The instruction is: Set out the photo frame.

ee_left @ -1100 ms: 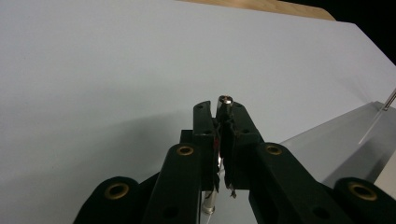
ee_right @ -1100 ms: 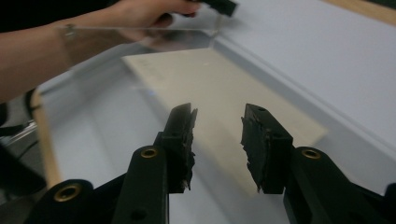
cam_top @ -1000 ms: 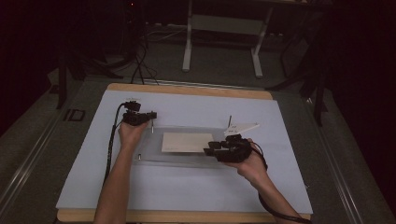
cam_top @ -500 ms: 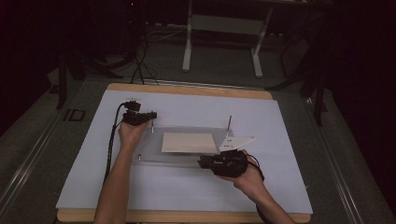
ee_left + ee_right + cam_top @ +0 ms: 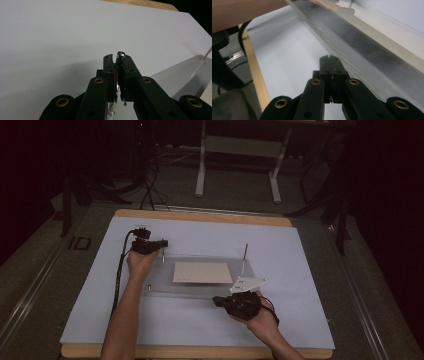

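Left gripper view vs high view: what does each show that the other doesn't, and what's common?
Left gripper view: close-up of the left tool shut on the domed top of a short metal pin, pads tight on both sides.
High view: the whole cream sheet lying on the clear plate, and the right tool by the plate's near edge, its jaws just closing with nothing between them.
Both: the clear plate, the pale mat, a tall thin pin, and the wooden table edge.
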`<action>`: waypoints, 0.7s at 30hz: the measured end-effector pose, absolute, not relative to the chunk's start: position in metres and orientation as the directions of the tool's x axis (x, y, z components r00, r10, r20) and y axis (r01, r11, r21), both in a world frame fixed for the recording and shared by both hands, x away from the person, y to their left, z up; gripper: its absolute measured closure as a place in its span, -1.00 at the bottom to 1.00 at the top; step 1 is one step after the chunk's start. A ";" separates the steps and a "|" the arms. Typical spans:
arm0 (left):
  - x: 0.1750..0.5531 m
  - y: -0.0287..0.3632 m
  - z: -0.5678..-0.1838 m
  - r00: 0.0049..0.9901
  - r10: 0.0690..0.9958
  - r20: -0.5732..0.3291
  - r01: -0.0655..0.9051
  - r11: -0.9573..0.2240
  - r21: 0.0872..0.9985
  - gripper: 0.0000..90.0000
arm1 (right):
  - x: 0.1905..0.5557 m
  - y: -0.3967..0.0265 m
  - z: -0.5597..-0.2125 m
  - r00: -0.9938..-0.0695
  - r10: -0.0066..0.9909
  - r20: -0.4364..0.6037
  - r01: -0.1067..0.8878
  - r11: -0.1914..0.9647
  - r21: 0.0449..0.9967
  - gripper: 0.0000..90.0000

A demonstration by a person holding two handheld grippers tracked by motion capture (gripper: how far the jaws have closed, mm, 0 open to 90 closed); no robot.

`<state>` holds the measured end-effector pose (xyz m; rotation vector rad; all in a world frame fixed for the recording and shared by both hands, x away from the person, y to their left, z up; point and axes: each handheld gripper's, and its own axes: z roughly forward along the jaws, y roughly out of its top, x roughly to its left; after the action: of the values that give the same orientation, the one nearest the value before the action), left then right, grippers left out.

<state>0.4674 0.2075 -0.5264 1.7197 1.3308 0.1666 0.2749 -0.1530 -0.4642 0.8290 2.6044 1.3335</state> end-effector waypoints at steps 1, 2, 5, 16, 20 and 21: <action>0.467 0.208 -0.526 0.406 0.819 -0.405 0.694 0.012 0.720 0.87 | 0.275 -0.153 -0.466 -0.842 0.517 0.153 0.425 0.462 0.778 1.00; 0.467 0.208 -0.527 0.407 0.818 -0.406 0.694 0.012 0.720 0.87 | 0.274 -0.152 -0.467 -0.841 0.522 0.142 0.419 0.462 0.781 1.00; 0.468 0.208 -0.527 0.406 0.818 -0.407 0.695 0.013 0.719 0.87 | 0.271 -0.151 -0.468 -0.832 0.544 0.109 0.404 0.460 0.791 1.00; 0.470 0.211 -0.529 0.400 0.801 -0.445 0.703 0.043 0.710 0.85 | 0.275 -0.151 -0.459 -0.813 0.573 0.102 0.397 0.418 0.817 1.00; 0.469 0.209 -0.528 0.409 0.812 -0.417 0.690 0.023 0.723 0.84 | 0.277 -0.152 -0.456 -0.811 0.576 0.108 0.397 0.405 0.823 1.00; 0.469 0.210 -0.528 0.413 0.812 -0.413 0.689 0.019 0.725 0.84 | 0.278 -0.151 -0.455 -0.809 0.577 0.110 0.397 0.400 0.826 1.00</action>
<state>0.4688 0.2098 -0.5284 1.7100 1.3189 0.1608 0.2779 -0.1514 -0.4548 0.8684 2.4605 1.3696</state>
